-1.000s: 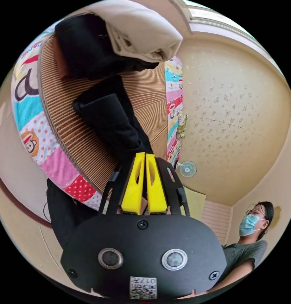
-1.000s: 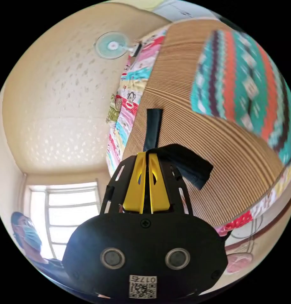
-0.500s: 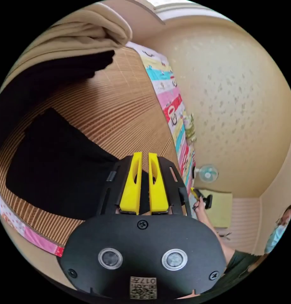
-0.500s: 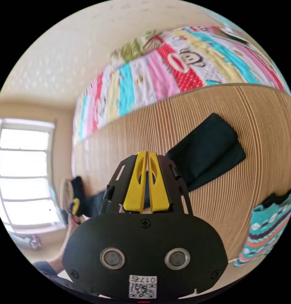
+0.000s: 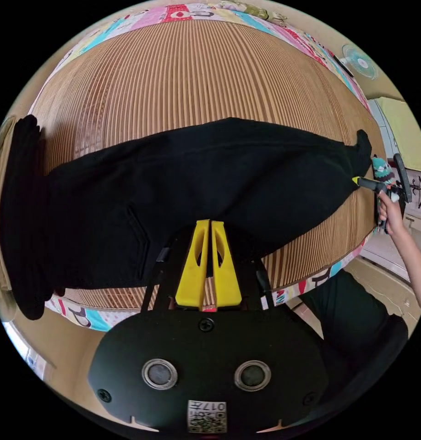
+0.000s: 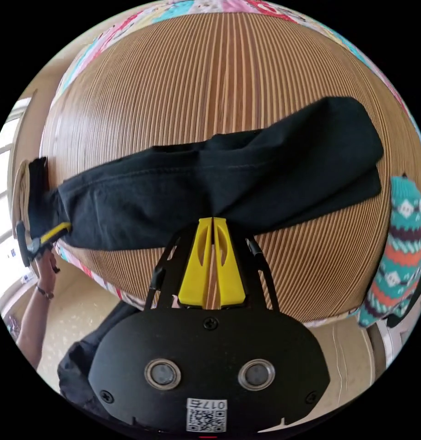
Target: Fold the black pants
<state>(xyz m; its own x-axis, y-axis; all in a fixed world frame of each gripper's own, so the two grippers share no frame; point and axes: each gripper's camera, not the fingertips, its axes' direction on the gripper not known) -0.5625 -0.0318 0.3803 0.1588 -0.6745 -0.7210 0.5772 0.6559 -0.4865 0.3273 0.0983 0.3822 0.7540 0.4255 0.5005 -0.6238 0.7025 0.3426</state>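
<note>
Left gripper: jaws closed on the near edge of the black pants. Right gripper: jaws likewise closed on the near edge of the garment. Beyond both sets of jaws, the pants lie stretched lengthwise across the ribbed bamboo mat (a patchwork sheet borders the mat). A patterned knit item sits off to one side of the right jaws.

Step in hand, as judged: spreading the pants flat before the first fold. The next move calls for carrying one end over toward the other, keeping edges aligned.
</note>
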